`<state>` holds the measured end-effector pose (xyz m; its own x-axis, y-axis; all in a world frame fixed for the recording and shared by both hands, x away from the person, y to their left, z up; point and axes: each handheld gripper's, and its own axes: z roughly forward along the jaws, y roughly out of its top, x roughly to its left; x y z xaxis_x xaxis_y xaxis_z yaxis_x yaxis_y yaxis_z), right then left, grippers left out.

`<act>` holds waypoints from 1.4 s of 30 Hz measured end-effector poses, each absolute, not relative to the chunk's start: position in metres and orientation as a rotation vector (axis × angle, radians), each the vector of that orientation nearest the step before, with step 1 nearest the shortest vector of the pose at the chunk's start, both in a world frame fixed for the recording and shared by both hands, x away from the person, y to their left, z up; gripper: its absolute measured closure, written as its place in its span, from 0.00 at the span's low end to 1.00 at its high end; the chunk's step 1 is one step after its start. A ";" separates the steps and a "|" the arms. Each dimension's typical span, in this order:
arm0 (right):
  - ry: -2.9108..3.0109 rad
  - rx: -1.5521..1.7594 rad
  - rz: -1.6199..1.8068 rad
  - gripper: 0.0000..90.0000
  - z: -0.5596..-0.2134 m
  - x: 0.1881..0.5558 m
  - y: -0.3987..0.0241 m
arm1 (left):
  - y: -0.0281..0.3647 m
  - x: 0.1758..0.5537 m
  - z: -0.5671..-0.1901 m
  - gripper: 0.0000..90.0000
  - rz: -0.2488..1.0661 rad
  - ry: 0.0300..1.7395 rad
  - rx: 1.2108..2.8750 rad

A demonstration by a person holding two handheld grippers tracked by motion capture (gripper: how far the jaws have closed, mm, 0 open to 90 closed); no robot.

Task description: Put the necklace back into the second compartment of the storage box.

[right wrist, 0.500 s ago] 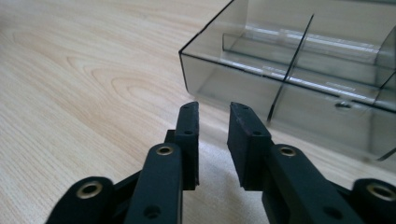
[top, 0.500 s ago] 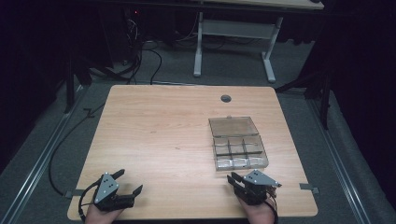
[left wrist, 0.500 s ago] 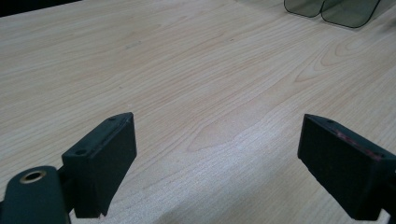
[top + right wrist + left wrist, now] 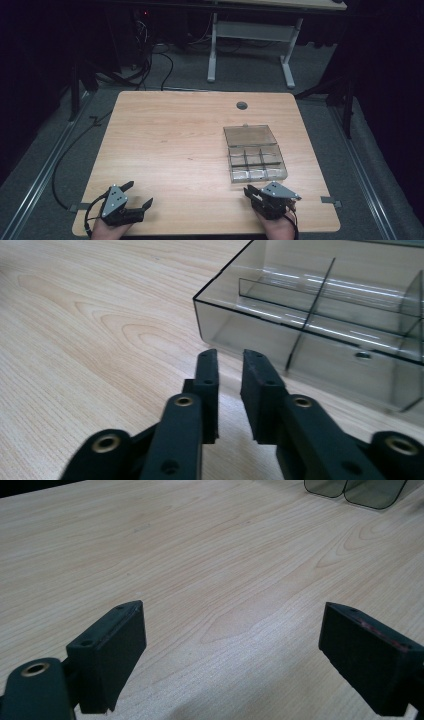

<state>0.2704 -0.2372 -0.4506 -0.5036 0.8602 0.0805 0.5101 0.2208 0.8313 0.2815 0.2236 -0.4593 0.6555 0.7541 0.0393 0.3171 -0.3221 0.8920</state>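
A clear smoky plastic compartment box [image 4: 256,162] lies on the right half of the wooden table [image 4: 175,140], its lid [image 4: 250,135] folded open behind it. My right gripper [image 4: 250,191] rests on the table just in front of the box's near left corner. In the right gripper view the box [image 4: 320,325] stands just past my right gripper [image 4: 230,357], whose jaws leave a narrow gap with nothing in it. A small metal piece [image 4: 363,355] sits in one compartment. My left gripper [image 4: 140,193] lies at the near left, its jaws wide open [image 4: 232,630] over bare wood.
A round cable hole [image 4: 242,105] sits near the table's far edge. Cables [image 4: 150,65] and a white desk frame [image 4: 250,45] stand on the floor beyond. The box's lid corners [image 4: 360,490] show far off in the left gripper view.
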 end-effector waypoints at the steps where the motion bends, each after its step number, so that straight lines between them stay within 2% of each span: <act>1: 2.099 1.269 1.191 0.91 -0.450 0.270 -0.238 | 0.224 0.281 -0.459 0.13 0.568 0.842 1.911; 4: 2.082 1.279 1.179 0.97 -0.447 0.267 -0.244 | 0.224 0.281 -0.459 0.14 0.569 0.841 1.912; 10: 2.035 1.327 1.157 1.00 -0.445 0.258 -0.266 | 0.224 0.281 -0.459 0.13 0.567 0.842 1.910; 28: 1.826 1.521 1.034 1.00 -0.443 0.223 -0.344 | 0.223 0.281 -0.459 0.14 0.567 0.837 1.918; 33: 1.818 1.554 1.011 1.00 -0.446 0.217 -0.352 | 0.223 0.282 -0.459 0.13 0.567 0.839 1.921; 42: 1.902 1.573 0.949 1.00 -0.453 0.230 -0.341 | 0.223 0.282 -0.459 0.14 0.568 0.838 1.924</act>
<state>0.2302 -0.3406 -0.4530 -0.2138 0.9752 0.0578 0.6327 0.0932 0.7687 0.2817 0.2228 -0.4593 0.6605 0.7495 0.0450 0.3196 -0.3349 0.8864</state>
